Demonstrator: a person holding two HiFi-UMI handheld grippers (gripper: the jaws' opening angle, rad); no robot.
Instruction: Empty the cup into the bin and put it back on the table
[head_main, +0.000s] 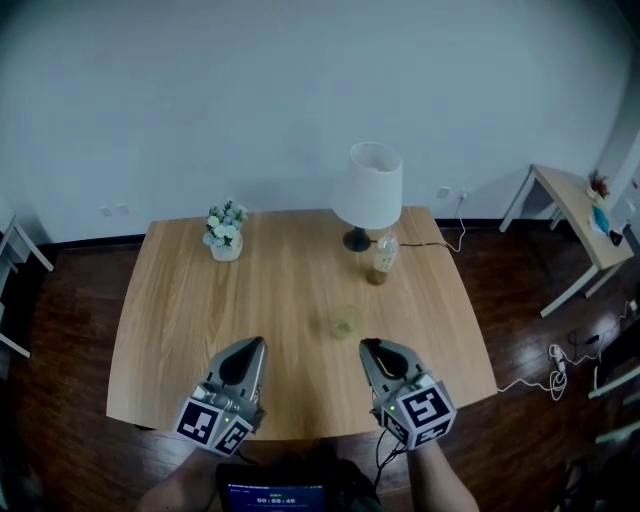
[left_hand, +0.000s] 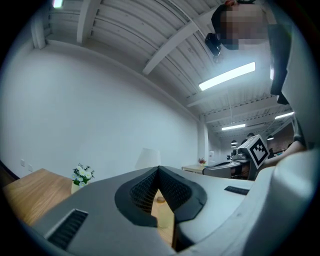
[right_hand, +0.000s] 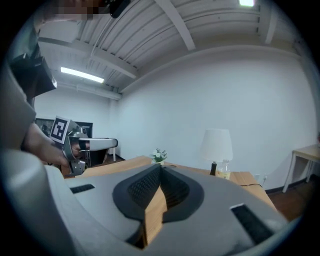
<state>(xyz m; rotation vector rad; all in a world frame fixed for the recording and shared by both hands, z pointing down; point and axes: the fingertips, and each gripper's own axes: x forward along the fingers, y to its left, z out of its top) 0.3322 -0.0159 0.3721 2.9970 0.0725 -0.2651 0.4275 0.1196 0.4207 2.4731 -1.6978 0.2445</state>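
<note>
Over the near edge of the pale wooden bench, I hold left tongs and right tongs clenched, empty; the small translucent cup stands upright beyond them

an office: ceiling strip light, bare desk.

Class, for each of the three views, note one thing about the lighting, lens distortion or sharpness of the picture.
Head view: dim and bluish with darkened corners; the clear cup barely stands out from the table. Left gripper view: round fisheye frame, ceiling beams bowed, the strip light blown out. Right gripper view: same fisheye with black corners, the wall evenly lit.
</note>
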